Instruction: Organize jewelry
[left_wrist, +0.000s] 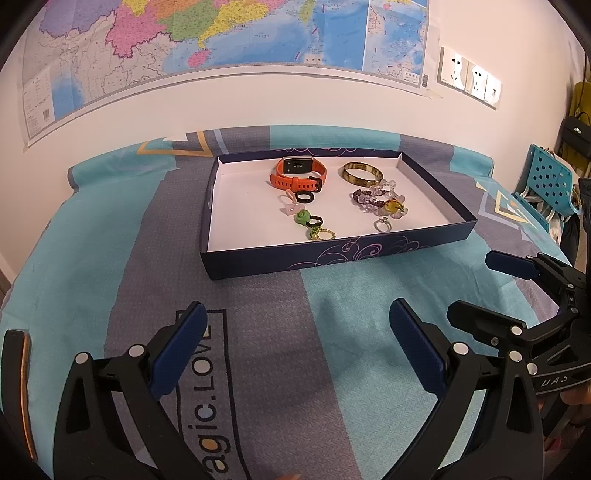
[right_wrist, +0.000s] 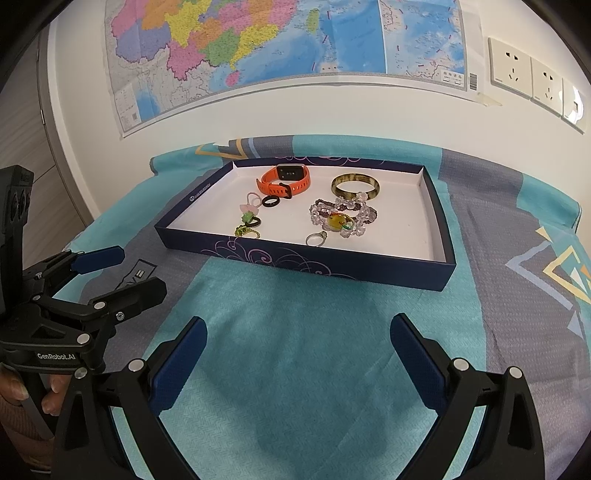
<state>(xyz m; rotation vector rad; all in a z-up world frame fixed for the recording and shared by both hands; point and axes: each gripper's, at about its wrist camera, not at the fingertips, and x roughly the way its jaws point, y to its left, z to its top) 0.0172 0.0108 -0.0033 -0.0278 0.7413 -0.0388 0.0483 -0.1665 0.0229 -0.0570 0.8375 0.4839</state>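
A: Where does the jewelry sit?

B: All of it lies inside the shallow dark-blue cardboard box lid with a white floor (left_wrist: 436, 242), which rests on the teal-and-grey patterned cloth (left_wrist: 369, 314) covering the surface. At the back are the orange strapped smartwatch (left_wrist: 300, 172) and the olive-brown glossy bangle (left_wrist: 361, 173). Nearer the front are the black ring (left_wrist: 306, 198), a green-and-yellow cluster of small rings (left_wrist: 312, 223), the tangled clear and purple bead bracelets (left_wrist: 380, 202) and the silver ring (left_wrist: 382, 224).

A: And the claws?

B: The left claw (left_wrist: 295, 349) is spread wide and holds nothing. The right claw (right_wrist: 297, 363) is the same, wide apart and empty. Both hover over the cloth, short of the box's near wall.

A: Which is better placed?

B: My judgement: everything lies straight ahead and beyond both. The silver ring and beads sit toward the right claw's side, the small ring cluster toward the left's. The box's long axis runs across the view, so either claw must reach forward over that near wall.
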